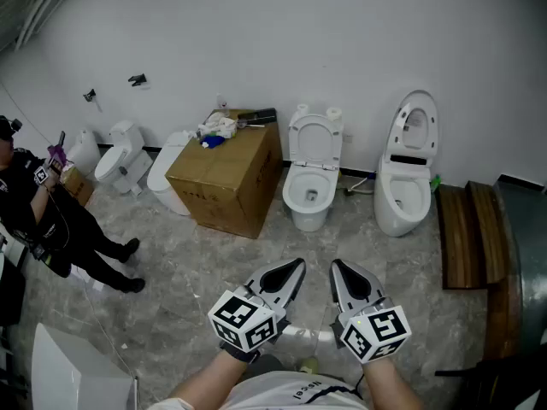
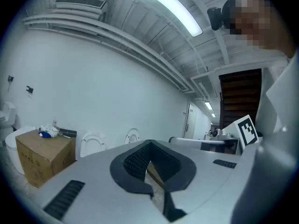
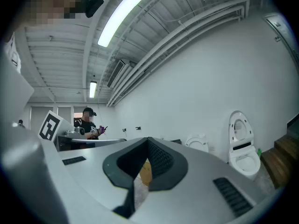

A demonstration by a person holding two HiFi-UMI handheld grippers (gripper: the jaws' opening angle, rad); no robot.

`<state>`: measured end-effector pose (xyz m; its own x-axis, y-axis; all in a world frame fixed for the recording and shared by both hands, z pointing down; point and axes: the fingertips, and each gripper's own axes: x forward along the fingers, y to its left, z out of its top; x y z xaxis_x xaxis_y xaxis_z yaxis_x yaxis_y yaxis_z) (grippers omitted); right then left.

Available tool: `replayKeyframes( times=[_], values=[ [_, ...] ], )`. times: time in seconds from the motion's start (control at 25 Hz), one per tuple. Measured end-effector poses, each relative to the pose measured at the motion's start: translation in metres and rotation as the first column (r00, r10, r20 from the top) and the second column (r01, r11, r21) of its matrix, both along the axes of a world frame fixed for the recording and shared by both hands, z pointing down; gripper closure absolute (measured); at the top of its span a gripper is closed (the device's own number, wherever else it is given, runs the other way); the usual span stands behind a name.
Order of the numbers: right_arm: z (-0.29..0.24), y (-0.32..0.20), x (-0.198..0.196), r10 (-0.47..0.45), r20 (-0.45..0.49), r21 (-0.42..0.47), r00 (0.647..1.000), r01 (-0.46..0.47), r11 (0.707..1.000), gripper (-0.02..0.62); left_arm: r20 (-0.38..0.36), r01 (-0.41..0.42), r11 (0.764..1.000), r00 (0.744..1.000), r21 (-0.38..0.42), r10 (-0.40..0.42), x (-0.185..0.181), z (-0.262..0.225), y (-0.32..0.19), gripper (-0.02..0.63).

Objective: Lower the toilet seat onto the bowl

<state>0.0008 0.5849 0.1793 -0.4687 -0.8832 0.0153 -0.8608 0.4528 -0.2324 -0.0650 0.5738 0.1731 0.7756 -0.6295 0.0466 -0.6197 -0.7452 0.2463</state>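
This is a bare utility room serving as a store or test space. A white ceramic toilet with its seat raised (image 1: 312,173), a taller white toilet with an upright oval lid (image 1: 408,165) and more white toilet bowls (image 1: 120,162) stand in a row on a grey mottled stone floor (image 1: 188,254), against a plain white wall (image 1: 256,32). A big brown cardboard box (image 1: 226,178) (cluttered on top) sits among them. Exposed white ceiling pipes (image 2: 107,36) and a long fluorescent tube light (image 3: 124,13) run overhead. Dark wooden steps (image 1: 466,233) lie at the right.
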Motion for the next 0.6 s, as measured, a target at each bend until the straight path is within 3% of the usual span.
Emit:
replayKeyframes(
  times=[0.6],
  values=[
    [0.008, -0.049, 0.022, -0.015, 0.064, -0.019, 0.998, 0.016, 1.0, 0.583, -0.003, -0.002, 1.0, 1.0, -0.025, 0.002, 0.021, 0.015, -0.057, 0.598]
  ],
)
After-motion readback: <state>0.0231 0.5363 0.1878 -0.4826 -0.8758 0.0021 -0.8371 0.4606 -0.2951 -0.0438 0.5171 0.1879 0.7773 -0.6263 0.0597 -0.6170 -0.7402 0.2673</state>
